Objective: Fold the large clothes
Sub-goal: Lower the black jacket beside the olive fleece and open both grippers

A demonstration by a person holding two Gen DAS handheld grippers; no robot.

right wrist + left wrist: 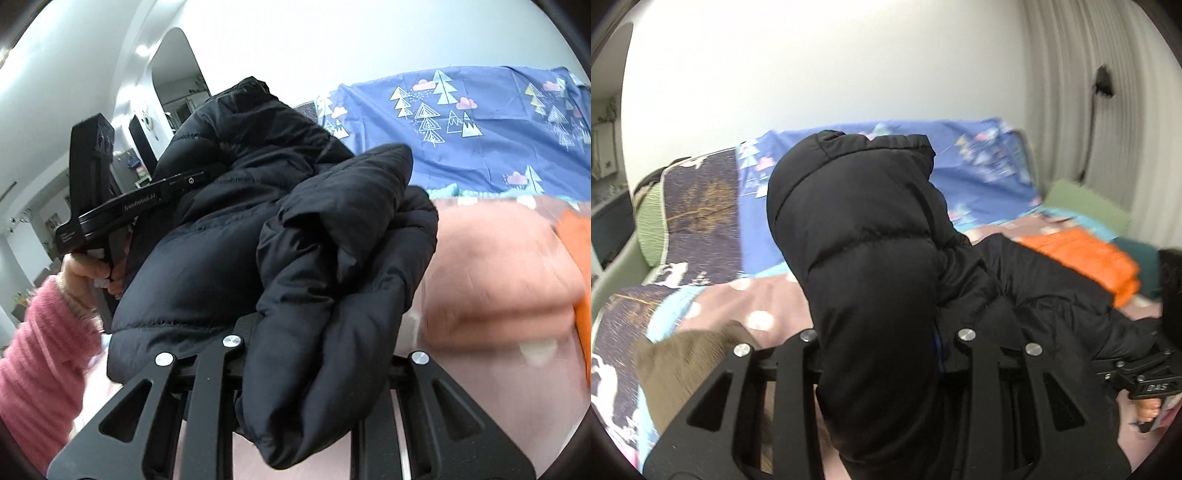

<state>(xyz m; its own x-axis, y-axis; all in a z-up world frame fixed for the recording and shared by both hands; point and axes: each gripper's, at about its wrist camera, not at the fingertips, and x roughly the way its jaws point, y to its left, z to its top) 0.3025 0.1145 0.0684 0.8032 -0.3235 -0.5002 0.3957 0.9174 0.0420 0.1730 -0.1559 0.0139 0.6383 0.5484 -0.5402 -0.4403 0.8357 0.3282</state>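
A black puffer jacket [864,240] is held up over the bed. In the left wrist view my left gripper [886,354] is shut on a thick padded part of it, which rises straight in front of the camera and hides the fingertips. The rest of the jacket trails right toward my right gripper [1145,376]. In the right wrist view my right gripper [314,354] is shut on a bunched fold of the same jacket [332,258]. The left gripper [110,206] shows there at the left, held by a hand in a pink sleeve.
The bed has a pink dotted cover [746,302] and a blue tree-print sheet [480,125] against the wall. A folded orange garment [1086,258] and a folded pink one [498,280] lie at right. A brown garment [687,362] lies near left. A curtain [1071,92] hangs right.
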